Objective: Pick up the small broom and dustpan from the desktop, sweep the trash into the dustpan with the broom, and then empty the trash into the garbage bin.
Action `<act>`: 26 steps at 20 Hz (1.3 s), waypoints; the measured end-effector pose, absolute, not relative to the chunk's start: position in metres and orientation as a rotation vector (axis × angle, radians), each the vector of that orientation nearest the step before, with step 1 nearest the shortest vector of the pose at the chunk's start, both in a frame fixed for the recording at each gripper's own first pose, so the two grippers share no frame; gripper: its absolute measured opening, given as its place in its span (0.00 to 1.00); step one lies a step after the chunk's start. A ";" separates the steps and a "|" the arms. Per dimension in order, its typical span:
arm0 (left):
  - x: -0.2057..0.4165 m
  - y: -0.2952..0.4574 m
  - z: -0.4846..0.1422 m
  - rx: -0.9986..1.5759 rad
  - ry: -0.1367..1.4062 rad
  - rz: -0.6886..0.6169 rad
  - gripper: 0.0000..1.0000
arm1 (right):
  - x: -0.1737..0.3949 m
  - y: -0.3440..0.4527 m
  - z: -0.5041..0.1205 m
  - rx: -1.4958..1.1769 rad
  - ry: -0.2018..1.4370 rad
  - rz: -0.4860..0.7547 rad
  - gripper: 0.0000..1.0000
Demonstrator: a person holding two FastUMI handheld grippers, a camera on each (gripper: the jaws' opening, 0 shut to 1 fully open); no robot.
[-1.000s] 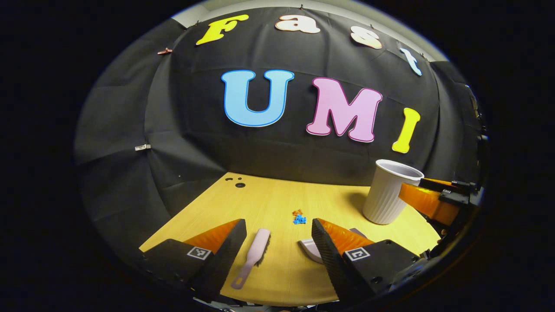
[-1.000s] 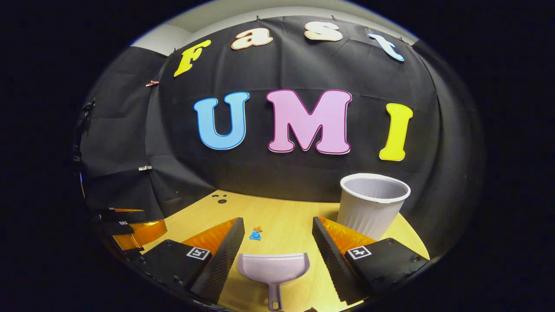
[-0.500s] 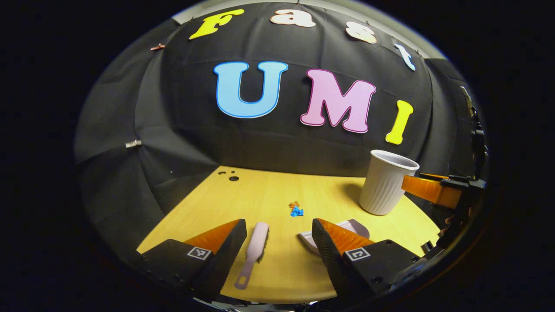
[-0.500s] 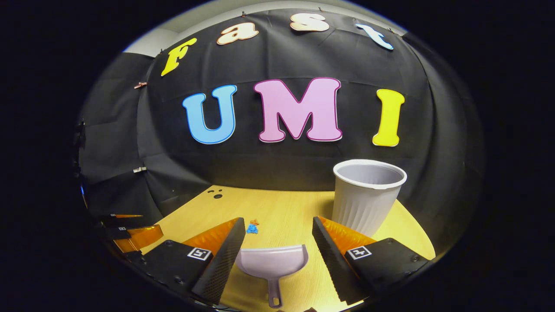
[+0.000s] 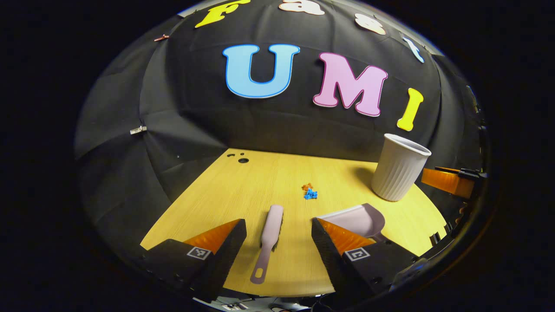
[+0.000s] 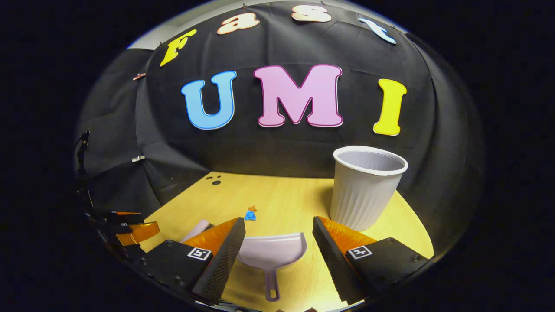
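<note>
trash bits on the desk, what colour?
Blue and orange trash bits, clearest in the left gripper view.

Wooden desktop [image 5: 243, 195], small broom [image 5: 269, 234], dustpan [image 6: 271, 253], trash bits [image 5: 309, 192], ribbed bin [image 6: 364, 190]

On the surface [image 5: 243, 190] lie one small broom [image 5: 268, 237], one dustpan [image 6: 271, 252], one ribbed white cup [image 6: 363, 186] and one little heap of blue and orange scraps [image 5: 309, 191].

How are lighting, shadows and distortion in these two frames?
Left gripper view: even overhead light, sharp focus; the cup casts a soft shadow to its left on the table, and fisheye bends the table's edge. Right gripper view: the same bowing, the dustpan crisp, faint sheen on the wood near the cup.
</note>
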State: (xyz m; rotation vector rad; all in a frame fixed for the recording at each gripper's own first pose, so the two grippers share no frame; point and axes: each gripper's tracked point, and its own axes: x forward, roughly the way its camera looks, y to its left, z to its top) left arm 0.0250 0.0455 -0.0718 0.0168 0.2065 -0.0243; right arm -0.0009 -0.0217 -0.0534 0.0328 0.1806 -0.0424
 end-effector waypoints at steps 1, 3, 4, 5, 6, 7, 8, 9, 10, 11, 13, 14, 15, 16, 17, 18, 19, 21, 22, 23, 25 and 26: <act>0.027 0.047 -0.081 0.009 0.239 -0.028 0.96 | 0.001 -0.022 -0.055 0.030 0.185 -0.045 0.98; 0.036 0.052 -0.095 -0.011 0.295 -0.037 0.96 | 0.004 -0.020 -0.059 0.027 0.195 -0.044 0.98; 0.040 0.054 -0.103 -0.031 0.331 -0.040 0.96 | 0.004 -0.019 -0.062 0.024 0.198 -0.040 0.98; 0.045 0.057 -0.111 -0.055 0.361 -0.032 0.95 | 0.006 -0.017 -0.065 0.020 0.203 -0.036 0.98; 0.051 0.059 -0.120 -0.075 0.406 -0.027 0.96 | 0.007 -0.015 -0.069 0.014 0.211 -0.029 0.98; 0.055 0.064 -0.133 -0.087 0.457 -0.014 0.95 | 0.008 -0.012 -0.073 0.010 0.220 -0.018 0.98; 0.062 0.070 -0.143 -0.091 0.507 0.001 0.96 | 0.009 -0.010 -0.079 0.007 0.233 -0.006 0.98; 0.067 0.073 -0.154 -0.091 0.552 0.016 0.96 | 0.011 -0.008 -0.086 0.002 0.252 0.002 0.98; 0.073 0.075 -0.162 -0.096 0.594 0.021 0.96 | 0.012 -0.007 -0.093 0.000 0.272 0.005 0.98; 0.078 0.074 -0.170 -0.100 0.634 0.022 0.96 | 0.012 -0.007 -0.098 0.003 0.286 0.009 0.98; 0.086 0.072 -0.186 -0.086 0.718 0.020 0.96 | 0.016 -0.006 -0.108 0.008 0.314 0.012 0.98; 0.091 0.074 -0.192 -0.063 0.750 0.021 0.96 | 0.016 -0.006 -0.112 0.005 0.325 0.012 0.98; 0.095 0.076 -0.198 -0.039 0.778 0.025 0.96 | 0.018 -0.005 -0.115 0.006 0.332 0.017 0.98; 0.099 0.075 -0.203 -0.024 0.802 0.026 0.96 | 0.020 -0.002 -0.118 0.011 0.342 0.026 0.98; 0.100 0.072 -0.208 -0.017 0.827 0.023 0.96 | 0.022 0.000 -0.121 0.012 0.352 0.036 0.98; 0.103 0.070 -0.211 -0.008 0.843 0.020 0.96 | 0.023 0.002 -0.123 0.009 0.362 0.044 0.98; 0.107 0.071 -0.214 0.012 0.858 0.021 0.96 | 0.026 0.002 -0.125 0.007 0.369 0.047 0.98; 0.114 0.074 -0.217 0.064 0.876 0.029 0.96 | 0.030 0.002 -0.129 0.013 0.382 0.048 0.98; 0.118 0.075 -0.217 0.087 0.885 0.033 0.96 | 0.032 0.001 -0.131 0.022 0.392 0.045 0.98; 0.120 0.076 -0.220 0.104 0.899 0.034 0.96 | 0.033 0.000 -0.134 0.036 0.403 0.040 0.98; 0.124 0.073 -0.224 0.116 0.911 0.036 0.94 | 0.034 -0.004 -0.138 0.063 0.420 0.024 0.98; 0.126 0.069 -0.226 0.117 0.912 0.029 0.93 | 0.035 -0.009 -0.140 0.069 0.422 0.014 0.94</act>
